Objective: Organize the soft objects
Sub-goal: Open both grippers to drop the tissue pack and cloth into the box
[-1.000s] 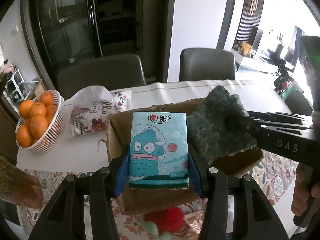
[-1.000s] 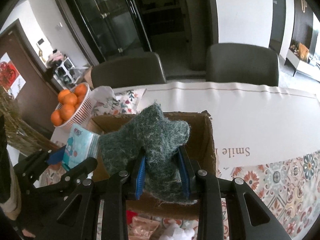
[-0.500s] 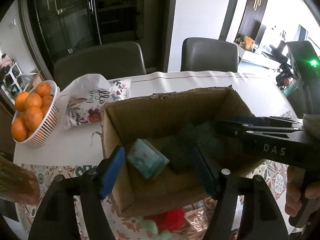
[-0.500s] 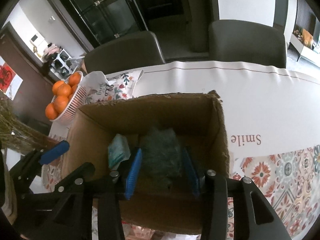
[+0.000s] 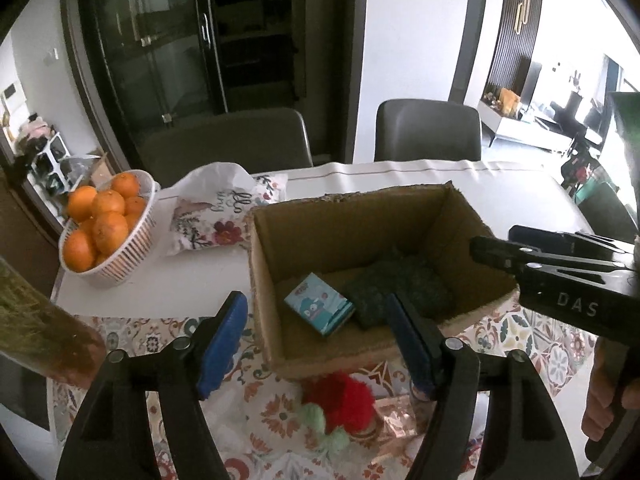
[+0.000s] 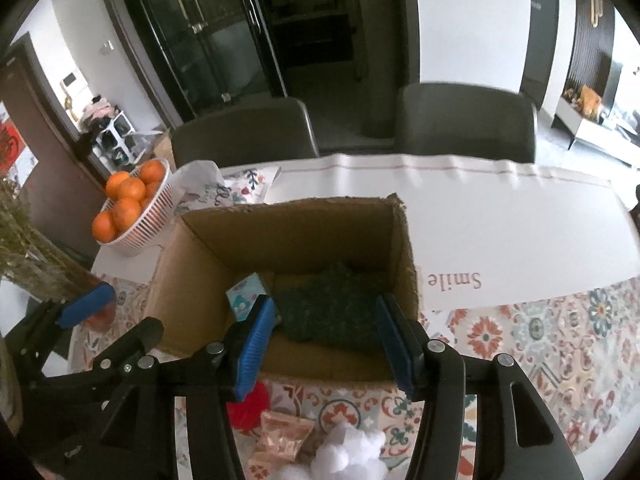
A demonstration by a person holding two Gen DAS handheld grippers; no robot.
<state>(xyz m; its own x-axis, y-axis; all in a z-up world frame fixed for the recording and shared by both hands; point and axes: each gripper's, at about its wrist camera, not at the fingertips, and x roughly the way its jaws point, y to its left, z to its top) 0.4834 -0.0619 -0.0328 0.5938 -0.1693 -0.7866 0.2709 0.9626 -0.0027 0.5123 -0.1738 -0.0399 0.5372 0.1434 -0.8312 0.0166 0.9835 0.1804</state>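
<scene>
Cardboard box [image 5: 360, 220] on the bench held the tissue pack [image 5: 319, 309] beside the green knitted piece [image 6: 332, 308]. Both grippers, left [image 5: 316, 340] and right [image 6: 326, 342], hovered with jaws spread, empty. The red pompom [image 5: 344, 400] looked light and squashy, best pinched across its middle.

My left gripper [image 5: 316, 334]: black frame, blue pads, silver screws. My right gripper [image 6: 326, 344]: same build, white "DAS" lettering; bare fingers on handle.
</scene>
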